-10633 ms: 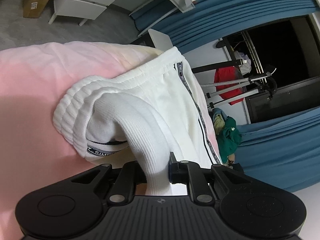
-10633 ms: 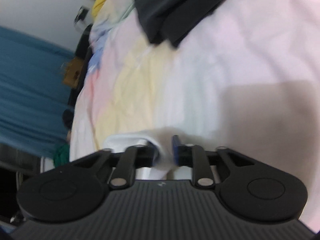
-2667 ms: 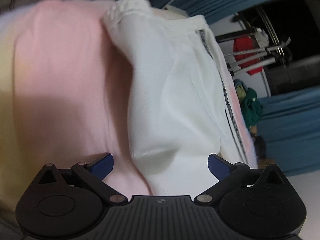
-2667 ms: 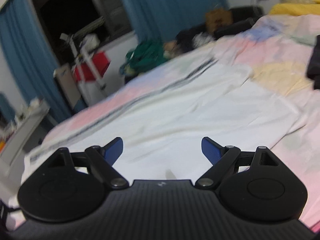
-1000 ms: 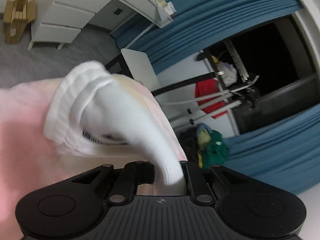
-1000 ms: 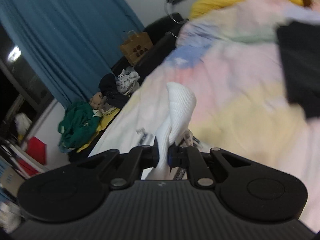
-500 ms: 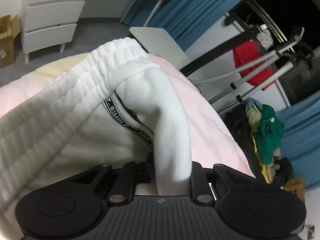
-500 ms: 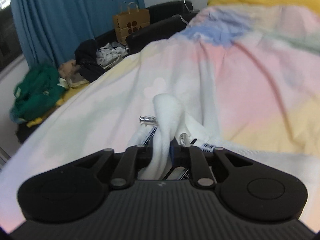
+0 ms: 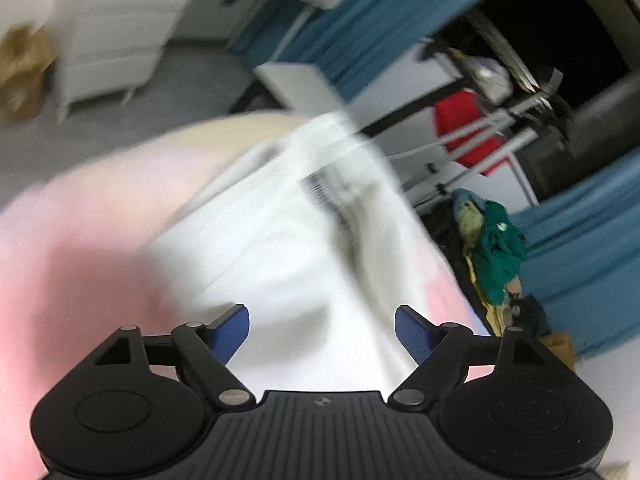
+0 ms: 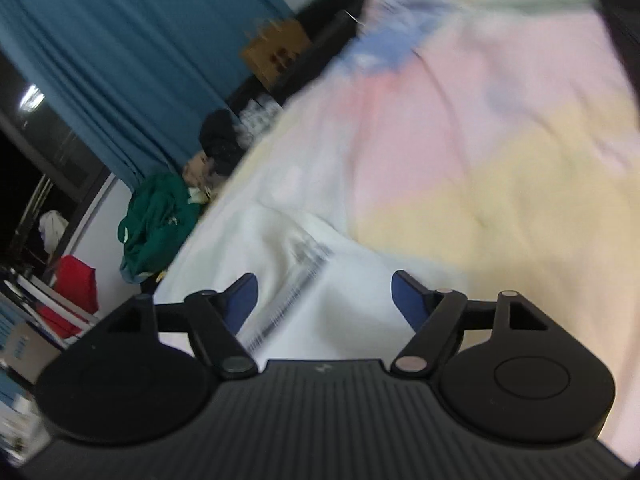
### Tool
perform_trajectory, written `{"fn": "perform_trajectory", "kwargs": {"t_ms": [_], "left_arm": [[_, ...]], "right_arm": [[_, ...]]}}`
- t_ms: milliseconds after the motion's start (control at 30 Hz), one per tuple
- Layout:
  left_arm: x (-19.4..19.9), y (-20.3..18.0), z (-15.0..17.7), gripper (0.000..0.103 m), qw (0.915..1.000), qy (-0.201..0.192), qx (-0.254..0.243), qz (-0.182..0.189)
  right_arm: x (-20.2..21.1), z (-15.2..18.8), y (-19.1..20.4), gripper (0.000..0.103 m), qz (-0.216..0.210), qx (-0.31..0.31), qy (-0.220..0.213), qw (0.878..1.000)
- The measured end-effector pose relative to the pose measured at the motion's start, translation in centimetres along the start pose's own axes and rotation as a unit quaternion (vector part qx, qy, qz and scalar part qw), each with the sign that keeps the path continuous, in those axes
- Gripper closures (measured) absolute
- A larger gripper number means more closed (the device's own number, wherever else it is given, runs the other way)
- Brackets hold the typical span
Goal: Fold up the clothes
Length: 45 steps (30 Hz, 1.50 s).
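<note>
White ribbed trousers with a black-and-white side stripe lie on the pastel pink and yellow bed cover. My left gripper is open and empty just above the white cloth. In the right wrist view the same trousers lie below my right gripper, which is open and empty, with the striped band between its fingers. Both views are blurred by motion.
A dark garment lies on the bed at the far right. Beside the bed are a green clothes pile, a drying rack with a red garment, blue curtains, a white drawer unit and a cardboard box.
Both grippers were shut on folds of the white trousers half a second ago. Both have opened and let go, and the cloth now lies on the bed.
</note>
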<state>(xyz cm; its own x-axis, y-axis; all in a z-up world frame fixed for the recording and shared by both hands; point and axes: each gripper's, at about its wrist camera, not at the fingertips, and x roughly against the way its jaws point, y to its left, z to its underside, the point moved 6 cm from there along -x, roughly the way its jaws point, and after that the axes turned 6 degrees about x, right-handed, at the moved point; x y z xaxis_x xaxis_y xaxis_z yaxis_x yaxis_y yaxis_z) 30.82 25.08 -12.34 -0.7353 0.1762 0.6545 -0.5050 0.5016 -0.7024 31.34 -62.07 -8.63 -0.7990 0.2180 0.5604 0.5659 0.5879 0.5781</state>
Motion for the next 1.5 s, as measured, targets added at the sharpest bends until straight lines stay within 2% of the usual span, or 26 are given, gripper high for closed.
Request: {"fn": "perform_trajectory", "kwargs": {"t_ms": [133,200,300,433,467,533,567,600,633,767,967,1133,1233,1333,1500], "left_arm": [[-0.4,4.7,1.6,0.022,0.9967,0.022,0.078,0.0],[-1.5,5.7,2.0,0.022,0.9949,0.027,0.097,0.009],[-2.9,5.4,1.7,0.023,0.9957,-0.002,0.09,0.024],[-4.7,4.4,0.4,0.042,0.9957,-0.05,0.073,0.028],[-5.2,4.2,0.2,0.049,0.9954,-0.059,0.072,0.024],[-5.9,3.8,-0.2,0.076,0.9951,-0.069,0.069,0.018],[-6.1,3.5,-0.4,0.081,0.9952,-0.072,0.065,0.016],[-5.9,3.2,-0.5,0.087,0.9953,-0.076,0.058,0.015],[-5.2,2.9,-0.7,0.089,0.9954,-0.078,0.054,0.016],[-1.3,1.3,-2.0,0.092,0.9952,-0.082,0.046,0.029],[6.6,-1.0,-3.7,0.093,0.9959,-0.077,0.025,0.041],[15.5,4.2,-4.5,0.092,0.9972,-0.067,0.026,0.021],[19.5,8.6,-5.1,0.092,0.9983,-0.044,0.038,0.005],[21.0,12.8,-4.5,0.091,0.9994,-0.018,0.028,-0.004],[20.9,16.2,-3.1,0.086,0.9999,-0.001,-0.012,-0.001]], "right_arm": [[0.3,3.4,-3.0,0.025,-0.02,-0.049,0.081,0.995],[-0.3,4.8,-3.8,0.025,-0.032,-0.08,0.098,0.991],[-1.5,5.6,-3.9,0.025,-0.044,-0.096,0.079,0.991],[-3.5,5.0,-2.9,0.027,-0.041,-0.071,0.035,0.996],[-3.9,4.7,-2.7,0.035,-0.035,-0.064,0.023,0.997],[-4.2,4.1,-2.4,0.062,-0.019,-0.052,0.0,0.998],[-4.4,3.8,-2.2,0.081,-0.011,-0.047,-0.012,0.999],[-4.4,3.5,-2.0,0.088,-0.004,-0.041,-0.024,0.999],[-3.8,3.3,-1.6,0.089,-0.007,-0.033,-0.037,0.999],[-0.7,2.2,0.0,0.092,-0.009,-0.011,-0.064,0.998],[4.8,2.4,0.3,0.092,-0.024,-0.032,-0.05,0.998],[9.5,5.9,-2.8,0.092,-0.037,-0.077,-0.012,0.996],[12.0,8.6,-5.5,0.093,-0.031,-0.094,0.017,0.995],[13.4,10.2,-8.1,0.093,-0.03,-0.141,0.05,0.988],[13.7,11.0,-9.1,0.093,-0.025,-0.13,0.061,0.989]]}}
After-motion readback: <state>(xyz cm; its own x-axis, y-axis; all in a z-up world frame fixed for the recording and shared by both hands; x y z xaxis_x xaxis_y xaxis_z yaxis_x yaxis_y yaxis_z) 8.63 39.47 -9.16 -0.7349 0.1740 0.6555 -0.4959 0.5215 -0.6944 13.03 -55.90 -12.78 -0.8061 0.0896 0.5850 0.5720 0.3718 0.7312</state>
